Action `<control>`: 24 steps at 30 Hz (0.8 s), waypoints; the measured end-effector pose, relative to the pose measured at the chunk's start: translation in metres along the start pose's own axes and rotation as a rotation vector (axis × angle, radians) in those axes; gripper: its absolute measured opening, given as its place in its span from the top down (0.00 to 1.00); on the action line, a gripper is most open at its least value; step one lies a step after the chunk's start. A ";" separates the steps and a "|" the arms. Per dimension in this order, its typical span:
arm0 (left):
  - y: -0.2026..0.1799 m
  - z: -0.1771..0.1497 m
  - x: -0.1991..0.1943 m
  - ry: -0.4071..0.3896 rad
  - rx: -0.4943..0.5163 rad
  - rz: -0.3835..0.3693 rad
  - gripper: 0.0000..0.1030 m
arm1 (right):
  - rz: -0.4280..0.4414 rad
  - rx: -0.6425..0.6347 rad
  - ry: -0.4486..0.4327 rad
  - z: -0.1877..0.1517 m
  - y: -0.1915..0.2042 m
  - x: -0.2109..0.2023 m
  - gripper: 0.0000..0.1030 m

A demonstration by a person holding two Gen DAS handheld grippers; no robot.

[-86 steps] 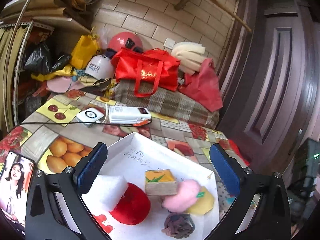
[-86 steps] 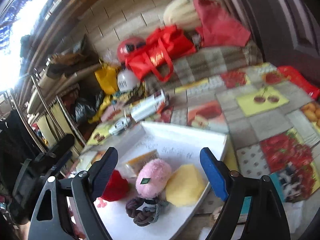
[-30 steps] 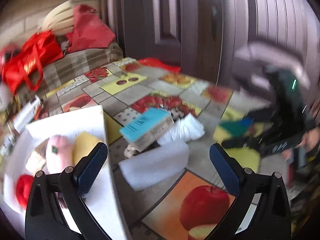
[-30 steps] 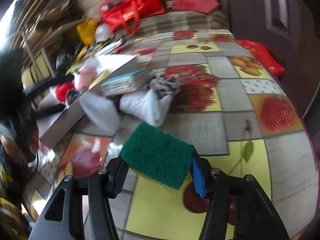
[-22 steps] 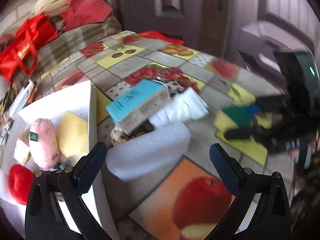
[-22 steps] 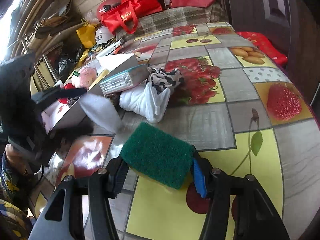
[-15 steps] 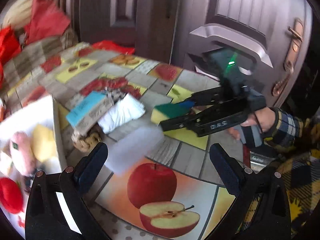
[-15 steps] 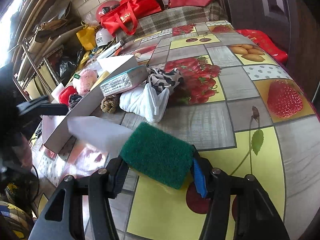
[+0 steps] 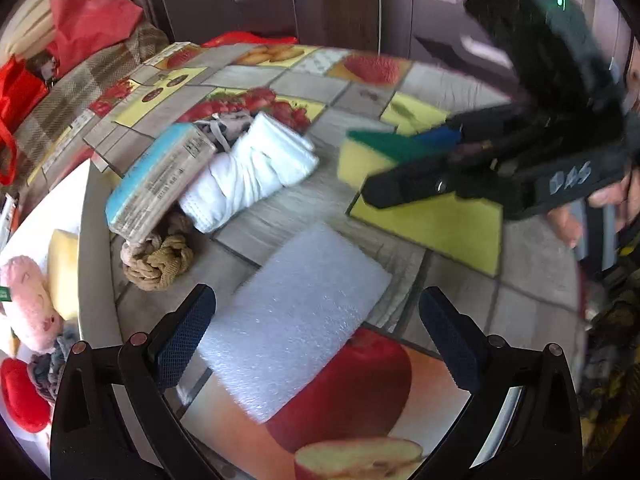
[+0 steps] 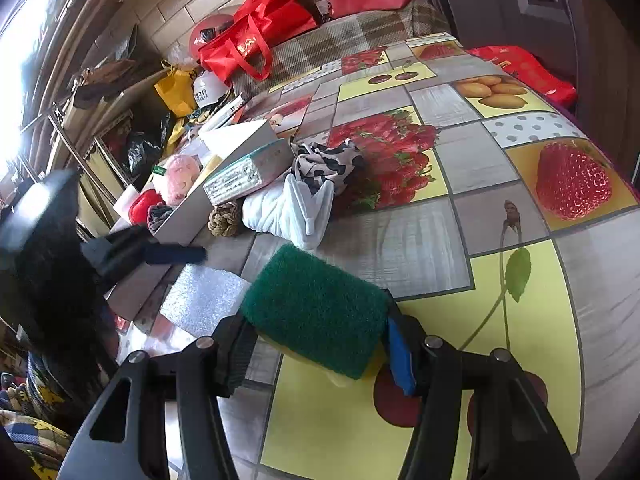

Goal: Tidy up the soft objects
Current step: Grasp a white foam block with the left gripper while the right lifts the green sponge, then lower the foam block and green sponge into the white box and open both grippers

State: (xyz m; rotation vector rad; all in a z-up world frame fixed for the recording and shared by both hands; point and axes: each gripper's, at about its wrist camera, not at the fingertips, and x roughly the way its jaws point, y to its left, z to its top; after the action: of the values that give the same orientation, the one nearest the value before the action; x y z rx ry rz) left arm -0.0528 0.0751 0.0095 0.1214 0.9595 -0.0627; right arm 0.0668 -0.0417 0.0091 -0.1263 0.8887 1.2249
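A white foam sheet (image 9: 296,320) lies flat on the fruit-print tablecloth. My left gripper (image 9: 316,340) hangs open just above its near end, one finger on each side, the pads clear of it. In the right wrist view the same foam sheet (image 10: 204,300) shows, with the blurred left gripper (image 10: 176,254) over it. My right gripper (image 10: 316,346) is shut on a green-topped yellow sponge (image 10: 316,312), held just off the table. The sponge (image 9: 356,160) also shows in the left wrist view, in the right gripper (image 9: 420,160). The white box (image 9: 86,216) at left holds a pink plush (image 9: 28,304), a yellow sponge (image 9: 62,264) and a red toy (image 9: 20,396).
Beside the box lie a blue-topped carton (image 9: 160,180), a folded white cloth (image 9: 248,172), a tan rope knot (image 9: 160,260) and a spotted cloth (image 10: 324,164). Red bags (image 10: 256,36) pile up at the table's far end. A person's hand (image 9: 568,216) grips the right tool.
My left gripper has swung down and in over the foam sheet, which now lies flatter and farther from the box. The right gripper keeps the sponge and has barely moved.
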 end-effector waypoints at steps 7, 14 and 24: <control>0.002 -0.004 -0.008 -0.031 -0.006 0.028 0.27 | 0.026 0.026 -0.007 0.000 -0.004 -0.001 0.44; 0.008 0.001 -0.041 -0.214 -0.072 0.031 0.30 | 0.018 0.041 -0.139 0.008 0.000 -0.030 0.44; 0.065 -0.010 -0.112 -0.545 -0.299 0.134 0.30 | -0.019 -0.072 -0.435 0.050 0.042 -0.090 0.44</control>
State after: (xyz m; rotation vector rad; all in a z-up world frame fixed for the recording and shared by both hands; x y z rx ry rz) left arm -0.1182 0.1406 0.1009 -0.1056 0.4065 0.1646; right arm 0.0519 -0.0684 0.1160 0.0736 0.4639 1.2053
